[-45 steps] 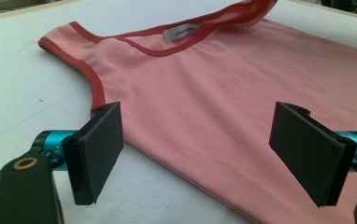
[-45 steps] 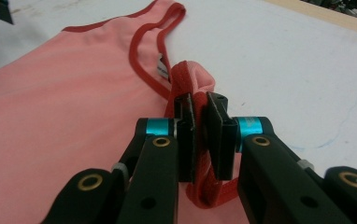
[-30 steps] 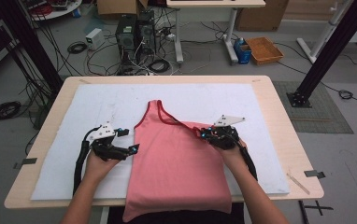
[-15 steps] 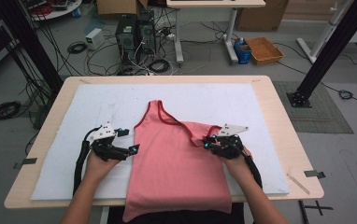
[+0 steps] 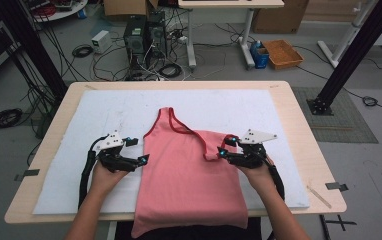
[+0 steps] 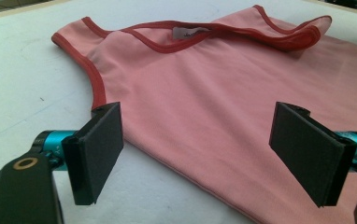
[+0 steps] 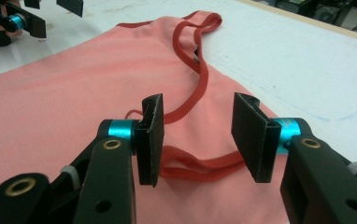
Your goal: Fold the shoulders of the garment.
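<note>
You are in the middle of folding the pink tank top [image 5: 186,172], which lies flat on the white mat [image 5: 69,170] with its hem hanging over the near table edge and its right shoulder strap [image 5: 214,145] already laid inward across the chest. Your right gripper [image 5: 222,146] has just been opening, its jaws now apart with the red strap trim lying loose between them. Your left gripper [image 5: 136,150] waits wide open at the left side seam, so the next move probably calls for closing it on that edge and folding it inward to match.
</note>
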The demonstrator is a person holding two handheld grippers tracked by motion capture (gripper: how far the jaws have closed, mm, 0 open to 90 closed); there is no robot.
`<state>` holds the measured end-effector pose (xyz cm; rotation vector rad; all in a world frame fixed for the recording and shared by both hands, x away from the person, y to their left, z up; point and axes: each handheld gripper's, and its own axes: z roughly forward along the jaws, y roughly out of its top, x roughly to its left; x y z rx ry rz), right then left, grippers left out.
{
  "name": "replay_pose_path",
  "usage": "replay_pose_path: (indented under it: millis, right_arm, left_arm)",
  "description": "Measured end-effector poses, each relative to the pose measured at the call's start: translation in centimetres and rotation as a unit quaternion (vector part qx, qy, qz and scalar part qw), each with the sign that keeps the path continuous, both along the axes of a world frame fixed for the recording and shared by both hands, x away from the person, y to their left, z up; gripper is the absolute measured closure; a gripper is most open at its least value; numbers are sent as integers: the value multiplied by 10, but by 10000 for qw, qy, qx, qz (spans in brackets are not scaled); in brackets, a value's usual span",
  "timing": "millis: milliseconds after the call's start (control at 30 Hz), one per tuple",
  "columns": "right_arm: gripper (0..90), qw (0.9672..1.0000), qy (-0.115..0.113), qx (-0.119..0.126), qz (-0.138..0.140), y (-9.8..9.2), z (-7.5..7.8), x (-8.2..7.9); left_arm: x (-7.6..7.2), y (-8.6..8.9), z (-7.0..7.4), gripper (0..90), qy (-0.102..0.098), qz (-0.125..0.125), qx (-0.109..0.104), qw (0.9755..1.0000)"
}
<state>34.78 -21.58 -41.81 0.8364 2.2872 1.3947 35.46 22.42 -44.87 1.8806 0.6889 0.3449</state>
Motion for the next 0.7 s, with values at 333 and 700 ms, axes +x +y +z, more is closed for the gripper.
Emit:
replay_pose_path:
  millis: [333, 700]
  right_arm:
    - [699, 9970, 119, -526, 559, 23, -13, -2]
    - [867, 9895, 450, -1088, 837, 30, -32, -8]
  left_arm:
    - [0, 1, 0, 179, 10, 2, -19, 10000]
    - [1, 1, 0, 179, 18, 2, -18, 10000]
